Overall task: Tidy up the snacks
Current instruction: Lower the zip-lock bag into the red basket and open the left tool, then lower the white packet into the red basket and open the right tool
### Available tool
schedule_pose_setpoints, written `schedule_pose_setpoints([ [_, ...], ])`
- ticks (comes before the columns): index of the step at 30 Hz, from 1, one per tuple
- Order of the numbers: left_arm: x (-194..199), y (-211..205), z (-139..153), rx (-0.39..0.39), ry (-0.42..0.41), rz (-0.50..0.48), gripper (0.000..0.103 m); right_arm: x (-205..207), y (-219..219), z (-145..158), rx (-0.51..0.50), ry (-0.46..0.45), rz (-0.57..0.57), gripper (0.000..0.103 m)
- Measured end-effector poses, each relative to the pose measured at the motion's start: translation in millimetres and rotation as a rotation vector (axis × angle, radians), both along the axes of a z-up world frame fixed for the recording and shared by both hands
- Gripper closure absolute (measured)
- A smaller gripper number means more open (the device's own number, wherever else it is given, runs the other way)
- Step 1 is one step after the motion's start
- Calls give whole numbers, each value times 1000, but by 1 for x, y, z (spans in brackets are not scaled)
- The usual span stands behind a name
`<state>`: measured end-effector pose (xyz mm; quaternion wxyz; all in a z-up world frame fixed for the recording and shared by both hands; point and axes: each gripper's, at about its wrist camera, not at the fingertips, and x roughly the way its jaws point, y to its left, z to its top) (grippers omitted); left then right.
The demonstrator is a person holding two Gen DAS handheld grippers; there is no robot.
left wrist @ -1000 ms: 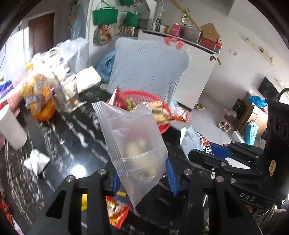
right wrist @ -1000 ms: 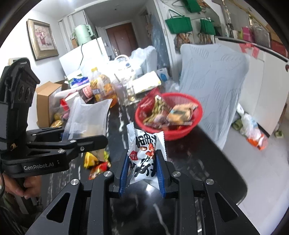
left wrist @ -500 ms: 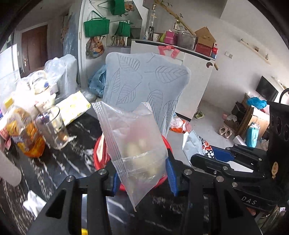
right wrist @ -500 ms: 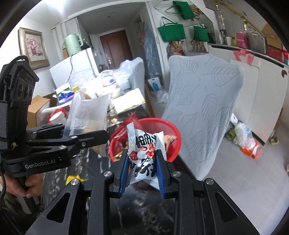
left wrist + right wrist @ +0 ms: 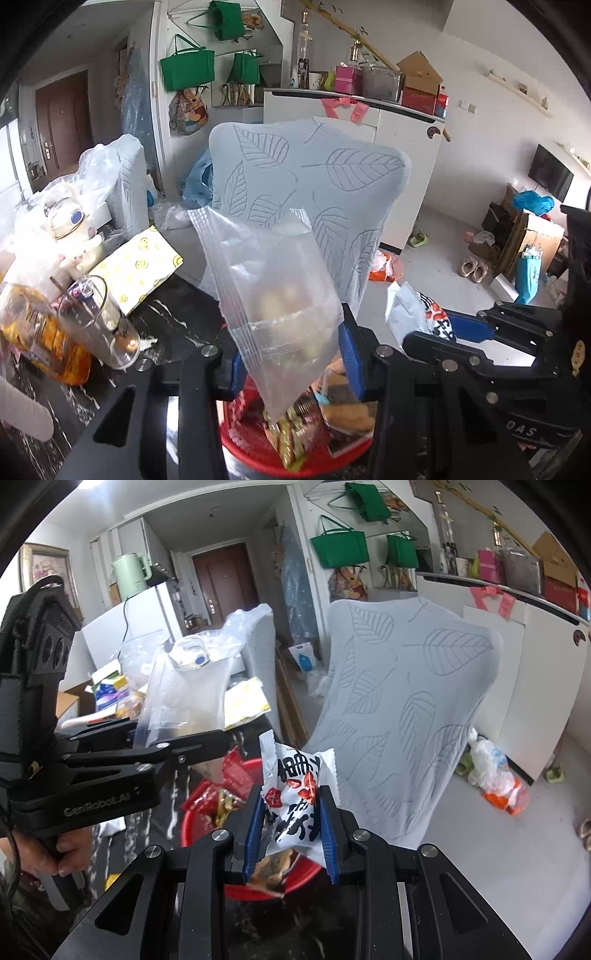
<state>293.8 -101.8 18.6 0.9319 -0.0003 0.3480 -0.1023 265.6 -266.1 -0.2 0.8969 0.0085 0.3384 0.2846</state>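
- A black marble-veined table in a cluttered living room fills the lower left of the left wrist view; beyond it come a pale floor, white cabinets and a brown door.
- Nearest in the left wrist view, the left gripper is clamped with its blue pads on the lower part of a clear zip bag, which stands upright at the frame centre with pale pieces dimly visible inside.
- Directly under that bag, at the bottom centre, sits a red basket filled with wrapped snacks.
- In the right wrist view the right gripper is closed tight on a white snack packet with red and black print; the packet stands upright at the frame centre, above the near rim of the basket.
- At the left of that view the left gripper shows from the side with the bag in it, and a hand grips its handle at the lower left.
- A clear glass and an orange-filled bag stand at the left of the table in the left wrist view.
- A yellow smiley-print packet lies behind them.
- Further back, a chair with a pale leaf-pattern cover stands against the table's far edge.
- Green tote bags hang on the wall at the upper centre.
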Motion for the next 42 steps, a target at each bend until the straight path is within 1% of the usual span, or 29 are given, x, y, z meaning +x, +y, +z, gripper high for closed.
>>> schedule_pose_setpoints([
  [6,24,-5,-16,31,26,-14,62,16,2,-6,-12,9,-12,75],
  [9,34,-4,-26,15,35,-29,62,21,4,-9,-21,12,-22,75],
  [11,37,-5,-32,-11,36,-63,62,24,3,-12,-21,18,-25,75],
  [15,38,-8,-39,-6,59,-88,62,26,4,-15,-33,21,-29,75],
  [18,38,-9,-42,7,79,-89,62,27,4,-16,-35,22,-30,75],
  [20,39,-10,-43,2,87,-87,62,28,3,-16,-33,25,-32,75],
  [22,39,-11,-42,5,85,-84,56,28,3,-15,-30,27,-34,75],
  [23,37,-11,-41,7,80,-78,46,27,3,-15,-30,26,-34,75],
  [24,37,-11,-41,7,78,-76,34,27,2,-15,-30,26,-35,75],
  [26,33,-9,-40,3,70,-71,23,27,1,-14,-28,24,-35,75],
  [31,24,-7,-37,32,69,-52,23,25,-1,-13,-28,19,-34,75],
  [39,5,12,-19,28,-1,15,23,23,3,-8,-28,3,-23,75],
  [42,-1,19,-15,32,-1,36,23,23,8,-4,-29,-8,-7,75],
])
